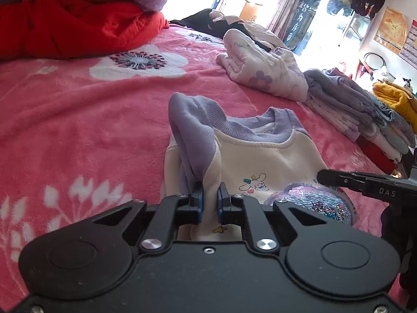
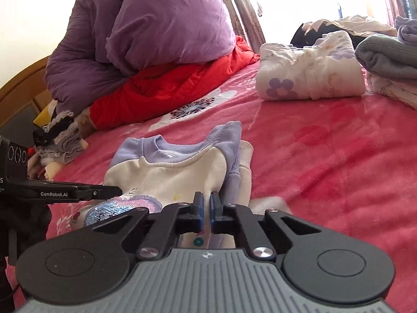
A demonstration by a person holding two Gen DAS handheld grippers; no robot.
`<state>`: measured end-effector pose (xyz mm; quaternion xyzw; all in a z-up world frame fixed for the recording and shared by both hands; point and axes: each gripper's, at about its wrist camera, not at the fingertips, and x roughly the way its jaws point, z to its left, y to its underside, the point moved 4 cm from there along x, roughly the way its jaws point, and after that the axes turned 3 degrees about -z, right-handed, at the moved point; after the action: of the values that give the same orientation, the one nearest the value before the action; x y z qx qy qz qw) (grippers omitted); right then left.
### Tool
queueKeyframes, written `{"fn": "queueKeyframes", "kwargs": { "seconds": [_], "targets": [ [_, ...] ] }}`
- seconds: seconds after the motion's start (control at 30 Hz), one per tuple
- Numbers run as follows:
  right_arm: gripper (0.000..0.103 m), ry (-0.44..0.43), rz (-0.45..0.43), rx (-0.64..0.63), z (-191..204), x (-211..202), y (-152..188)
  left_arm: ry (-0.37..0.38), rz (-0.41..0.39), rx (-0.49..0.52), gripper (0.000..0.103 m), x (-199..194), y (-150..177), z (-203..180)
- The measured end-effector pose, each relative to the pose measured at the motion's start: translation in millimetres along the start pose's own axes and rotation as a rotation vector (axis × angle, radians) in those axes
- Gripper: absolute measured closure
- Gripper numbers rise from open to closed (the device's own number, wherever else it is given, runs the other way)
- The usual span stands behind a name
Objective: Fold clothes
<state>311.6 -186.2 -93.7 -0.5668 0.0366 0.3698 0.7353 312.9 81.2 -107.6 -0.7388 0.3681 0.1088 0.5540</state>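
**Both grippers pinch the sweatshirt's near edge**

Your left gripper [image 1: 208,195] is clamped on cream fabric at the left side of the small sweatshirt [image 1: 260,156], under its folded lilac sleeve [image 1: 190,135]. Your right gripper [image 2: 207,203] pinches the right side. The sweatshirt lies on the pink bed [image 1: 78,117], collar pointing away from you. No containers show.

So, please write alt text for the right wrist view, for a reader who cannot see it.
The right gripper pinches the side of a cream and lilac sweatshirt on a pink floral blanket. The left gripper reaches in from the left.
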Motion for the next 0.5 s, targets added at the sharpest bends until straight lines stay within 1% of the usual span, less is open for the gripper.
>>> {"fn": "queueKeyframes", "kwargs": {
  "seconds": [0.03,0.07,0.1,0.13,0.17,0.2,0.23,0.27,0.3,0.33,0.37,0.4,0.47,0.5],
  "targets": [
    [0.096,0.005,0.011,0.014,-2.9,1.8,2.7,0.009,0.006,-0.007,0.094,-3.5,-1.4,1.1],
    [0.096,0.002,0.023,0.040,-6.5,3.3,6.1,0.019,0.002,-0.011,0.090,-8.7,-2.5,1.5],
    [0.096,0.001,0.026,0.066,-9.1,3.1,8.0,0.008,-0.013,-0.007,0.086,-15.1,-4.4,2.1],
    [0.096,0.006,0.019,0.075,-9.2,1.2,8.0,-0.014,-0.052,0.014,0.077,-23.3,-7.2,1.2],
    [0.096,0.020,0.003,0.064,-6.6,-2.0,6.5,-0.038,-0.094,0.038,0.074,-31.9,-10.3,-0.1],
    [0.094,0.035,-0.013,0.052,-4.0,-5.1,5.0,-0.062,-0.136,0.062,0.074,-40.6,-13.3,-1.5],
    [0.090,0.054,-0.041,0.013,1.9,-8.7,2.8,-0.067,-0.179,0.106,0.074,-44.9,-16.0,-6.9],
    [0.090,0.080,-0.086,-0.063,12.3,-13.0,-0.5,-0.069,-0.222,0.153,0.074,-48.4,-18.6,-13.1],
    [0.089,0.107,-0.131,-0.139,22.9,-17.4,-3.8,-0.031,-0.233,0.183,0.074,-45.6,-20.7,-19.3],
    [0.089,0.116,-0.164,-0.215,33.6,-19.1,-6.4,-0.017,-0.230,0.193,0.074,-38.0,-21.5,-21.9],
    [0.083,0.102,-0.178,-0.289,44.2,-16.8,-8.1,-0.007,-0.225,0.201,0.074,-29.7,-22.1,-24.0],
    [0.075,0.087,-0.192,-0.359,53.9,-13.2,-9.0,0.002,-0.220,0.208,0.074,-21.4,-22.8,-26.1],
    [0.074,0.065,-0.212,-0.462,64.4,1.0,-11.8,-0.018,-0.161,0.197,0.074,-1.9,-17.9,-17.7],
    [0.074,0.064,-0.204,-0.466,62.2,9.2,-13.1,-0.029,-0.129,0.190,0.074,7.9,-15.1,-13.0]
  ]
}}
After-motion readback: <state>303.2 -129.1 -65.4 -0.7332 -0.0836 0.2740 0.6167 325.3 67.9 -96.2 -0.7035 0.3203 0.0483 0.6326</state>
